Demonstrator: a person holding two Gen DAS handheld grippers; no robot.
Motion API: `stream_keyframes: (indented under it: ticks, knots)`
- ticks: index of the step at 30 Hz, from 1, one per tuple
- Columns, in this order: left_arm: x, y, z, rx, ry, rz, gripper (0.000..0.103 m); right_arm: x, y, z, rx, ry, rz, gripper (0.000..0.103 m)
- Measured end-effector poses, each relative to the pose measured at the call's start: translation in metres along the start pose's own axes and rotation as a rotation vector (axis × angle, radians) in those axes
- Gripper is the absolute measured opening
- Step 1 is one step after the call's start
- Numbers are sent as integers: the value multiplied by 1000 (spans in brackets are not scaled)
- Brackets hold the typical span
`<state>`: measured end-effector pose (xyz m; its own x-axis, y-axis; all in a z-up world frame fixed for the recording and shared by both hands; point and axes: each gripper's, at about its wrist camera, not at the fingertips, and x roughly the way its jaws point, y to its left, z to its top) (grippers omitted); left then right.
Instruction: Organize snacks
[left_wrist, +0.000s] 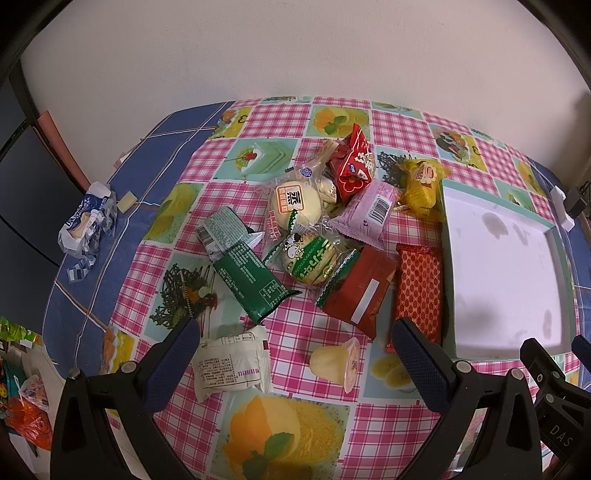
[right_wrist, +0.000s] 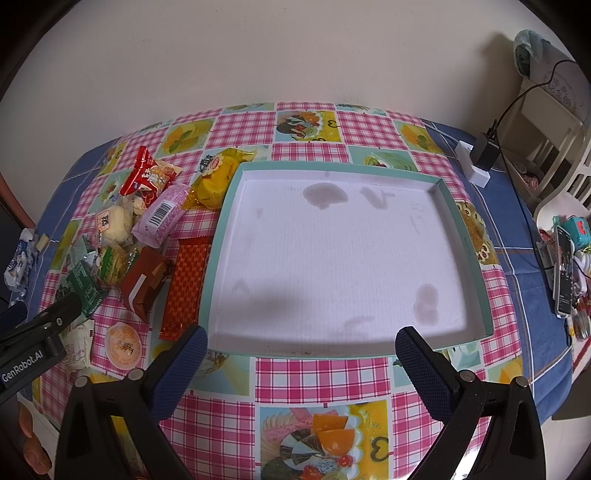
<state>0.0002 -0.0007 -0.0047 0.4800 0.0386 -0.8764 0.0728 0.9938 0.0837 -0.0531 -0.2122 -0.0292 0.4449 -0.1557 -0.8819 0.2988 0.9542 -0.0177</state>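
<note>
A table (right_wrist: 325, 376) under a pink checked cloth with fruit and dessert pictures stands against a plain pale wall (right_wrist: 295, 55); blue cloth shows at its left and right edges. The snacks (left_wrist: 317, 221) lie heaped toward the table's left half, just beside a shallow white tray (right_wrist: 332, 258) with a teal rim, which holds nothing. A white charger block (right_wrist: 476, 162) sits at the far right corner. Both the left tool (left_wrist: 295, 354) and right tool (right_wrist: 301, 354) hover released, jaws spread, holding nothing.
</note>
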Motion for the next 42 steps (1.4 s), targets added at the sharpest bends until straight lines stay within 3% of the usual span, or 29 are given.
stream_keyframes:
  ticks: [14,20,27,34,42]
  knots:
    - [0,0,0,-1,1,-2,103,0,0,0,0,0,-1,103]
    - [4,13,0,-52,32,-56,103,-3,7,1,-7,-2,52,103]
    - [7,50,9,-113,49,-50,103,-6,42,9,-104,-3,109,103]
    - [26,87,8,-165,120,-63,103,6,81,19,-157,62,181,103]
    - [59,101,-14,-209,230,-94,103,28,121,11,-210,171,245,100]
